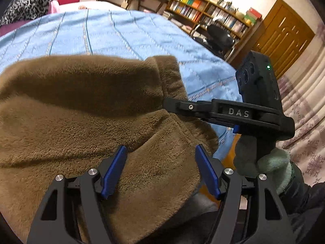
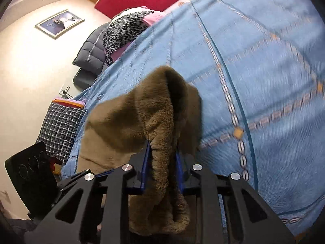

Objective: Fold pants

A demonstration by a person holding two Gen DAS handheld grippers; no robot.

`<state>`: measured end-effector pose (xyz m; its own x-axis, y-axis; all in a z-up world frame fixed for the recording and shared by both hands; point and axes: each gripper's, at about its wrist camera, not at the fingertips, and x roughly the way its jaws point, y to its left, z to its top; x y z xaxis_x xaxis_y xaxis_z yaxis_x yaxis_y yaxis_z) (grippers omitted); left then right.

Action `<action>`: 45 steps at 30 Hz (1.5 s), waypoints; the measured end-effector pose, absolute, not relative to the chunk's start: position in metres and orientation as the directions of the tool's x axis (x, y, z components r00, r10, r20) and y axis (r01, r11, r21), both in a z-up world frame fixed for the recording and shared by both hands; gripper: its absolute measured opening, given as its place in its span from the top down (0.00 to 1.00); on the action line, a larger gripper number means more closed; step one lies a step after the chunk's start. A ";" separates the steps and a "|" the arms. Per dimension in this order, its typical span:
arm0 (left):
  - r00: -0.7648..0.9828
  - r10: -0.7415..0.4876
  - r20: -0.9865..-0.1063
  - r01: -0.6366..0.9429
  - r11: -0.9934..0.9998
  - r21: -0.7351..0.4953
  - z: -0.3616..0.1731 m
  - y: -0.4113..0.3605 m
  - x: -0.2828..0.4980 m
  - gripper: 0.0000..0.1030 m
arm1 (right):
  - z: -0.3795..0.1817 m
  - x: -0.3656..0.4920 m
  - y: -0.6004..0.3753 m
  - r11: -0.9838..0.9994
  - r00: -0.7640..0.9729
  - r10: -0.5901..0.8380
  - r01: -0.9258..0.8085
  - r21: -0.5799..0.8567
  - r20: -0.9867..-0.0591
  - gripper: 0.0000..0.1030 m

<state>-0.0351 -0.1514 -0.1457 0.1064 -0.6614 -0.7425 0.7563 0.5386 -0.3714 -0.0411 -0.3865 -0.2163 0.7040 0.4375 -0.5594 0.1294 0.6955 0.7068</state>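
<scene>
Left wrist view looks down over brown fleece pants (image 1: 85,109) heaped on a bed under a blue patterned bedspread (image 1: 105,32), and the left hand-held gripper (image 1: 160,170) hovers just above the near edge of the fabric with its blue pads spread apart, nothing pinched between them. To its right, the right hand-held gripper (image 1: 172,104) reaches in sideways, a gloved hand (image 1: 264,162) around its handle, its tip at the pants' right-hand edge. From the right wrist view, that right hand-held gripper (image 2: 162,162) has its pads clamped on a thick ridge of the fleece, which bunches up and stands between them while the rest trails away across the bedspread towards the far left. The garment looks to run lengthwise away from both tools, up the bed, though the folds hide where waistband and cuffs lie. My reading is that the left side is the one yet to take hold: the cloth lies directly under and ahead of its open pads, nearer to it than anything else, so a short drop onto that near edge would give a matching grip beside the right one before any fold is carried over.
</scene>
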 end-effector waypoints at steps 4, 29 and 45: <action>0.116 -0.664 -0.739 0.772 0.528 -0.353 -0.138 -0.147 -0.041 0.32 | -0.205 -0.044 -0.388 0.732 0.720 0.404 0.115 0.671 -0.564 0.66; 0.424 -0.527 -0.737 0.427 0.834 -0.350 -0.135 -0.066 0.122 0.32 | -0.187 0.014 -0.340 0.922 0.732 0.148 0.141 0.361 -0.665 0.54; 0.461 -0.592 -0.661 0.394 0.804 -0.445 -0.122 -0.043 0.105 0.28 | -0.194 0.009 -0.346 0.927 0.746 0.167 0.103 0.360 -0.644 0.53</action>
